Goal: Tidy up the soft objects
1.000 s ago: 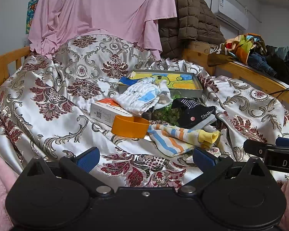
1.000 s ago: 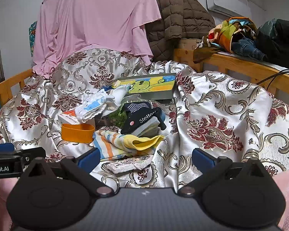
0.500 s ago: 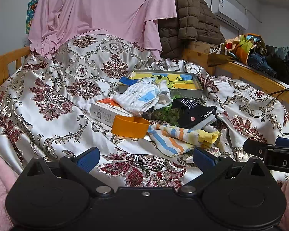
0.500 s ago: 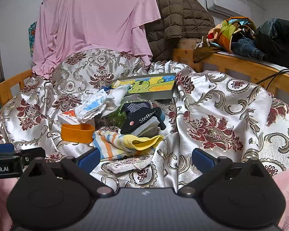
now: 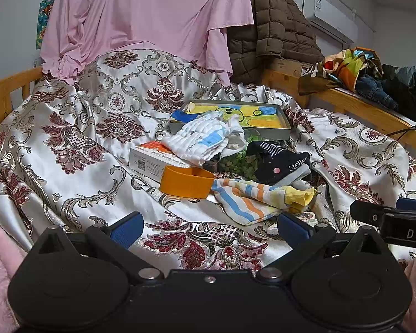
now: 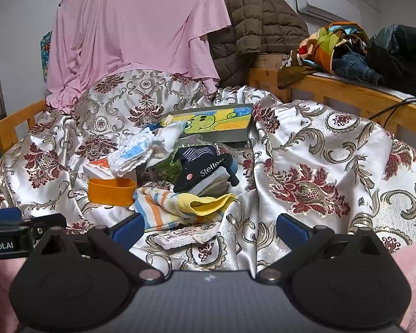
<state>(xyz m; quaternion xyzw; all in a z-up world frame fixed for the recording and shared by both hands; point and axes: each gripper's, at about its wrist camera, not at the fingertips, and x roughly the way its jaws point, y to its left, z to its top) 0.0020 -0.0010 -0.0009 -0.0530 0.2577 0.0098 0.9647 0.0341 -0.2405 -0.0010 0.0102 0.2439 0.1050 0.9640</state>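
Note:
A pile lies mid-bed on the floral quilt (image 5: 69, 149). In it are a striped sock with a yellow cuff (image 5: 258, 197) (image 6: 177, 205), a black sock lettered "Stelle" (image 5: 280, 161) (image 6: 205, 169), a white and blue cloth (image 5: 199, 138) (image 6: 136, 152) and something green (image 5: 235, 163). My left gripper (image 5: 209, 229) is open and empty, low over the quilt, short of the striped sock. My right gripper (image 6: 209, 227) is open and empty, just before the striped sock and a small floral cloth (image 6: 188, 236).
An orange band-shaped container (image 5: 185, 181) (image 6: 111, 191), a white and orange box (image 5: 152, 158) and a framed picture (image 5: 241, 116) (image 6: 216, 125) lie among the socks. Wooden bed rails (image 5: 368, 111) run at both sides. A pink sheet (image 5: 141, 19), a brown jacket (image 5: 277, 33) and heaped clothes (image 6: 346, 47) stand behind.

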